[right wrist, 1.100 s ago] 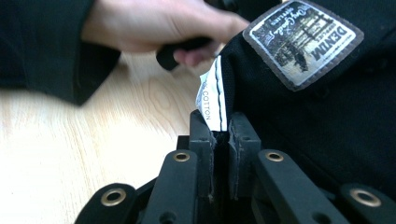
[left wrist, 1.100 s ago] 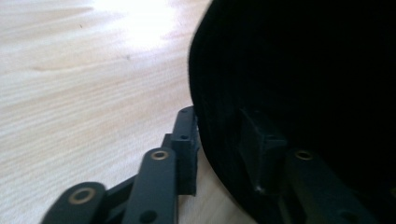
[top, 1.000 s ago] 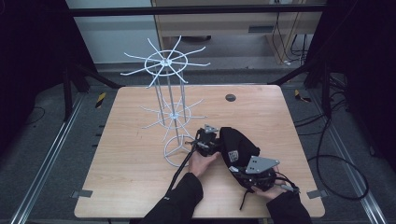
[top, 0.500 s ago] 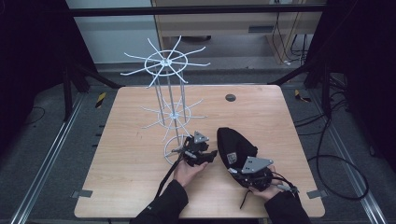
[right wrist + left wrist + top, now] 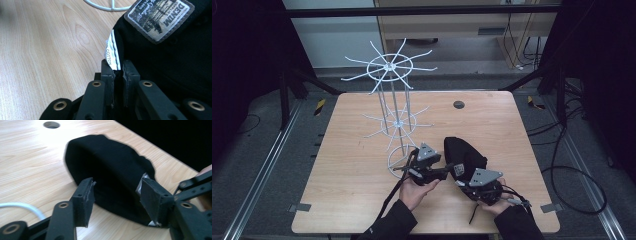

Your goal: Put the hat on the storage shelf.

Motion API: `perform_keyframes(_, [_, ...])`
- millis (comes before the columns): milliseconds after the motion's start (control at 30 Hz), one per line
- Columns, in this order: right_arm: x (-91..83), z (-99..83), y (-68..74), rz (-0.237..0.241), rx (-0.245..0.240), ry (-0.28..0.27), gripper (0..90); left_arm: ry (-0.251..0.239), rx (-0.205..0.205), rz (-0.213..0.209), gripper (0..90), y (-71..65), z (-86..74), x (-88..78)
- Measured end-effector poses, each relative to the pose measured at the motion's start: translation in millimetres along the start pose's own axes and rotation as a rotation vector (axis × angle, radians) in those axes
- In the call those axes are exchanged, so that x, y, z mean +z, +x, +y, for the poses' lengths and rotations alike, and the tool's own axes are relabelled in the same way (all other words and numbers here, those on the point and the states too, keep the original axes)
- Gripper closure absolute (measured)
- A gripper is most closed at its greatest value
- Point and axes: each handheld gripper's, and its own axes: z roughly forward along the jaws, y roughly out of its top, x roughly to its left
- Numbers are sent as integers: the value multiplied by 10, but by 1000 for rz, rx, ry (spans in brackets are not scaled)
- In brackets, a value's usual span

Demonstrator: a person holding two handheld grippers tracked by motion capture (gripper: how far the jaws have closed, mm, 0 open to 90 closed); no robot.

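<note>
black cap (image 5: 112, 175) between parted left jaws, its edge pinched in right jaws

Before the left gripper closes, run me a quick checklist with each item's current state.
1. Right gripper shut on the black hat, at its edge by the white label: ok.
2. Left gripper open: ok.
3. Hat fabric between the left jaws: ok, though whether they touch it, cannot tell.
4. Hat resting on the table: ok.
5. Hat apart from the white wire rack: ok.
6. Grip firm enough to lift: cannot tell.
</note>
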Motion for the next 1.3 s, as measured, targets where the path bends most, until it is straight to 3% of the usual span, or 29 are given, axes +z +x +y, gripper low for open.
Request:
perform_keyframes(67, [2, 0, 5, 2, 1, -1, 818, 9, 17, 26, 404, -42, 3, 65])
perform_keyframes(200, [16, 0, 16, 3, -2, -3, 815, 13, -32, 5, 364, -66, 12, 202])
perform_keyframes(300, [26, 3, 29, 12, -7, -8, 813, 38, -13, 3, 366, -122, 22, 285])
perform_keyframes(367, [31, 6, 35, 19, -5, -13, 812, 56, 1, 8, 414, -152, 17, 332])
perform_keyframes(400, [32, 7, 37, 20, -5, -14, 811, 63, -3, 3, 414, -158, 14, 342])
perform_keyframes(500, [29, 4, 35, 19, -1, -18, 805, 69, -14, -8, 508, -152, 13, 335])
perform_keyframes(533, [29, 3, 33, 25, 3, -26, 786, 72, -15, -12, 581, -146, 13, 328])
perform_keyframes(567, [29, 3, 33, 25, 3, -26, 786, 68, -24, -21, 581, -140, 12, 315])
perform_keyframes(600, [15, 0, 30, 44, 24, -37, 749, 70, -28, -28, 645, -133, 13, 306])
perform_keyframes(700, [-27, 6, 24, 55, 41, -47, 689, 71, -30, -52, 679, -101, 3, 273])
perform_keyframes(733, [-121, 11, 4, 59, 61, -84, 639, 68, -27, -64, 700, -77, -10, 250])
perform_keyframes(833, [-211, 10, -27, 69, 88, -111, 606, 68, -21, -71, 730, -46, -37, 216])
perform_keyframes(933, [-423, -8, -150, 33, 141, -188, 595, 49, -29, -79, 738, 0, -93, 162])
perform_keyframes(1000, [-581, -40, -275, -36, 191, -242, 557, 43, -35, -82, 740, 38, -124, 134])
perform_keyframes(1033, [-581, -40, -275, -36, 191, -242, 557, 41, -44, -85, 740, 59, -142, 113])
perform_keyframes(1067, [-614, -57, -328, -83, 222, -247, 529, 38, -42, -85, 741, 78, -156, 94])
perform_keyframes(1200, [-518, -95, -474, -172, 290, -235, 436, 36, -38, -86, 742, 118, -199, 26])
perform_keyframes(1300, [-362, -61, -524, -159, 323, -215, 420, 38, -34, -78, 740, 147, -229, -2])
